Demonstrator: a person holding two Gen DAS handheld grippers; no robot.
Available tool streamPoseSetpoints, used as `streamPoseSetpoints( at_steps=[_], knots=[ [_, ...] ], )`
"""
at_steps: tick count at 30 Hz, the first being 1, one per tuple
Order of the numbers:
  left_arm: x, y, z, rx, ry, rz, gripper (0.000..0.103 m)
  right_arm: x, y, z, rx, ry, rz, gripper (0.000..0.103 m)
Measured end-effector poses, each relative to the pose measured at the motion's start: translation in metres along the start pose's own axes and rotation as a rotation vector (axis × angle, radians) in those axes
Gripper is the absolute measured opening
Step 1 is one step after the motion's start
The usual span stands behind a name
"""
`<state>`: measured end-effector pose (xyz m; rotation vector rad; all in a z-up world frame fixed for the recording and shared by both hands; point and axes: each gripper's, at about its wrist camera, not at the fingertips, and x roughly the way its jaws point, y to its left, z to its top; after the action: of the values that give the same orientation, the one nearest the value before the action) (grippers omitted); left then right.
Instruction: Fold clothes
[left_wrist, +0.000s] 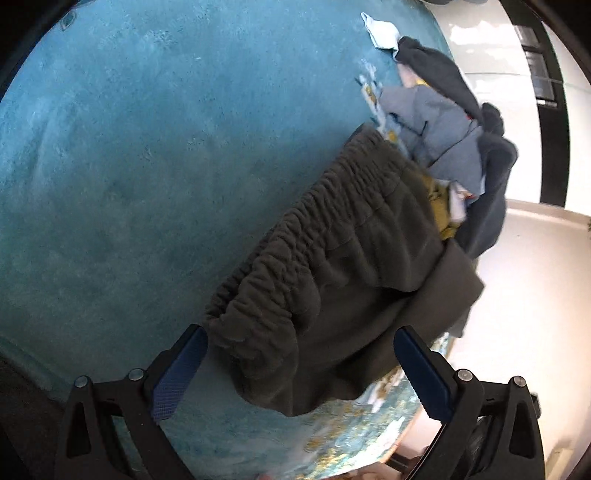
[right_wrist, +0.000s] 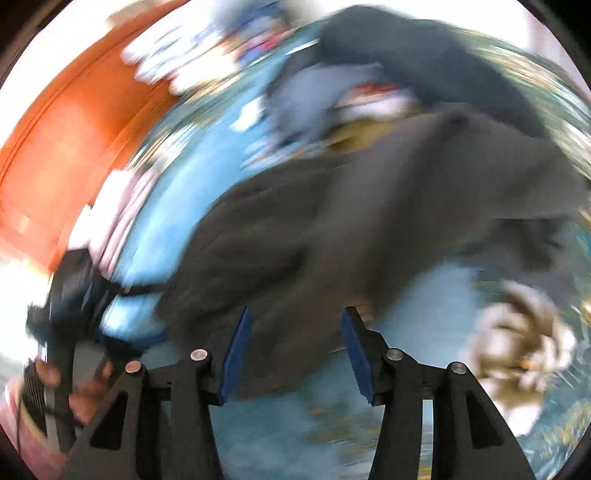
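The left gripper (left_wrist: 301, 373) hangs over a teal cloth (left_wrist: 129, 166) with its jaws spread wide, holding nothing. Between them lies the near end of dark grey shorts (left_wrist: 332, 266), the gathered waistband running from near the left fingertip (left_wrist: 184, 363) away to the far right. The shorts' right side hangs over the cloth's right edge, and their near hem stops short of the patterned border (left_wrist: 354, 435). Behind the shorts sits a pile (left_wrist: 454, 122) of 3 or more garments, grey-blue, black and mustard, crowding the far right edge. Left of the shorts and pile the teal cloth is bare, wide room out to the far left. A white floor (left_wrist: 517, 295) lies past the right edge.

The right wrist view is badly blurred. The right gripper (right_wrist: 297, 350) has its jaws spread, gripping nothing, with the shorts (right_wrist: 351, 229) just beyond the tips. An orange surface (right_wrist: 66, 129) shows far left.
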<state>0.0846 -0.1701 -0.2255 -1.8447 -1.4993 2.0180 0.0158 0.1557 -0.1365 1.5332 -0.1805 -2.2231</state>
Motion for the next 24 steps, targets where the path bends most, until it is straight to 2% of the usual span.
streamPoseSetpoints(
  at_steps=[4,7,10,12,15,19,22,24],
  knots=[
    [0.005,0.001,0.002,-0.003,-0.01,0.05,0.074,-0.018,-0.044,0.022,0.189,-0.079,-0.025,0.052],
    [0.007,0.009,0.004,-0.042,-0.004,0.068,0.043,-0.02,-0.047,0.043,0.208,-0.118,-0.011,0.052],
    [-0.004,0.012,0.008,-0.049,-0.042,0.046,0.029,-0.013,-0.044,0.066,0.222,-0.134,0.02,0.052],
    [-0.017,0.012,0.012,-0.038,-0.081,0.025,0.026,-0.006,-0.042,0.081,0.234,-0.136,0.034,0.052],
    [-0.035,0.011,0.018,-0.022,-0.139,-0.007,0.025,0.012,-0.045,0.098,0.295,-0.109,-0.008,0.052],
    [-0.087,0.014,0.041,0.005,-0.267,-0.026,0.024,0.026,-0.054,0.115,0.356,-0.094,-0.011,0.052],
    [-0.118,0.024,0.058,0.002,-0.339,-0.03,0.024,0.046,-0.07,0.118,0.503,-0.025,0.019,0.052],
    [-0.125,0.034,0.063,-0.002,-0.351,-0.038,0.024,0.06,-0.083,0.109,0.641,0.018,0.071,0.045]
  ],
)
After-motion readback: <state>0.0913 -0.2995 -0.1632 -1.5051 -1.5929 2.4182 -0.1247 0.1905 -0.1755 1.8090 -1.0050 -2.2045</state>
